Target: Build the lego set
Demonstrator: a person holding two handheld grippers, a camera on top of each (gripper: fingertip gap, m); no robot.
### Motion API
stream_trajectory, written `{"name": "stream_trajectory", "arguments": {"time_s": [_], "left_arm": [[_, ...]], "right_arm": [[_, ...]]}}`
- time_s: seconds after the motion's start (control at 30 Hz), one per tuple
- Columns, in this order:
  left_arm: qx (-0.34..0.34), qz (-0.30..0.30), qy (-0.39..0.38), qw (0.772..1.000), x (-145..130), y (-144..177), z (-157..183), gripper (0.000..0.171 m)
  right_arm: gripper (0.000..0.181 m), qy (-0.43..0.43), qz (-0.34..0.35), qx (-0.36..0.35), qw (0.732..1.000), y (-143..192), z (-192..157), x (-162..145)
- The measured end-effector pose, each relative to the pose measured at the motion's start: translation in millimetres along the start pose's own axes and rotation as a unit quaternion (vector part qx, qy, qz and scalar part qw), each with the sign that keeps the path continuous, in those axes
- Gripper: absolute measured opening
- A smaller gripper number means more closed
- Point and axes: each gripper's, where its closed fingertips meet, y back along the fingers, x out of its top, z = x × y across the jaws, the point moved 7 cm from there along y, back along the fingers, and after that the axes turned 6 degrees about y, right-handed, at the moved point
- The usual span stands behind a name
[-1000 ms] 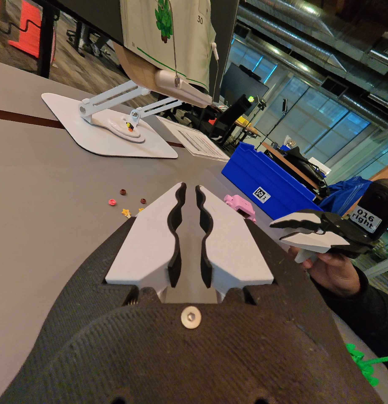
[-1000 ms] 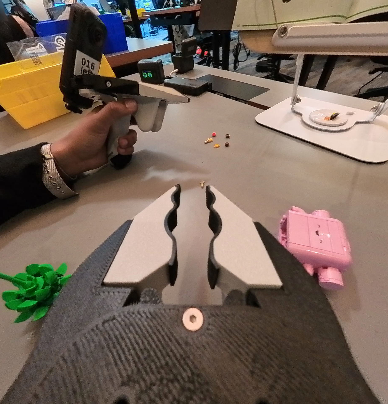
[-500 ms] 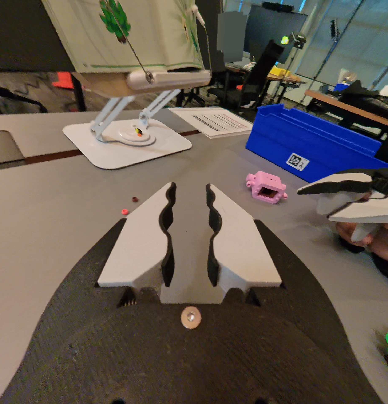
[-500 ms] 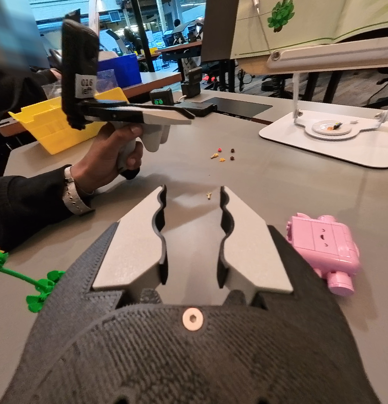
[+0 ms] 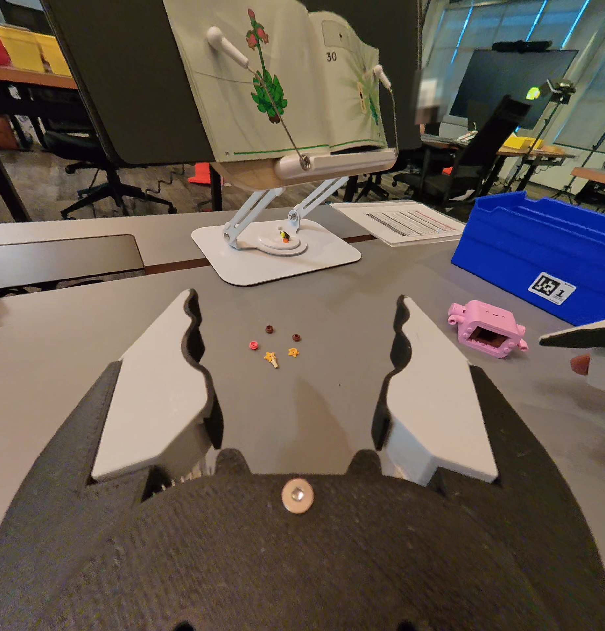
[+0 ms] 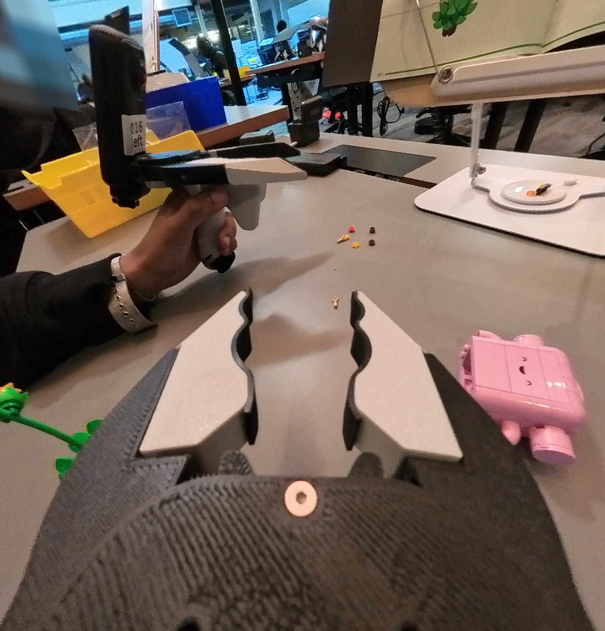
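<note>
The left gripper [image 5: 296, 309] hangs wide open and empty above the table [image 5: 72, 341]. Straight ahead, framed between its fingers, lie the loose studs [image 5: 274, 343], nearer to it than to the half-open, empty right gripper [image 6: 301, 300]. The star stem [image 5: 272, 359] points back toward the left gripper.

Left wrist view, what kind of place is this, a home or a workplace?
Most likely a shared lab or open office: office chairs and a large monitor stand behind the grey table, and a blue parts bin sits on it.
</note>
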Motion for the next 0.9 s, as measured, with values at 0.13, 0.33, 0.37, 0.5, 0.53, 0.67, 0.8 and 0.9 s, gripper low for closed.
{"name": "stream_trajectory", "arguments": {"time_s": [0.13,0.33,0.37,0.5,0.53,0.67,0.8,0.9], "left_arm": [[-0.006,0.014,-0.007,1.000,4,2,4,0.121],[-0.033,0.009,-0.016,0.999,2,0,12,0.126],[-0.035,0.008,-0.019,0.999,2,-1,13,0.126],[-0.037,0.002,-0.027,0.999,0,-2,16,0.125],[-0.037,0.001,-0.028,0.999,-1,-3,16,0.125],[-0.037,-0.001,-0.025,0.999,-1,-4,16,0.124],[-0.037,-0.003,-0.025,0.999,-2,-4,16,0.123],[-0.037,-0.005,-0.026,0.999,-2,-4,16,0.122]], "right_arm": [[0.059,-0.008,0.006,-0.003,1.000,1,2,1],[0.061,0.016,-0.009,-0.009,1.000,-2,-2,-1],[0.061,0.018,-0.010,-0.008,1.000,-3,-3,-1],[0.061,0.017,-0.008,-0.007,1.000,-2,-2,-1],[0.061,0.015,-0.007,-0.007,1.000,-2,-2,0],[0.061,0.013,-0.006,-0.006,1.000,-2,-2,0],[0.061,0.020,-0.012,-0.006,1.000,-3,-3,-1],[0.060,0.023,-0.014,-0.007,1.000,-4,-4,-1]]}}
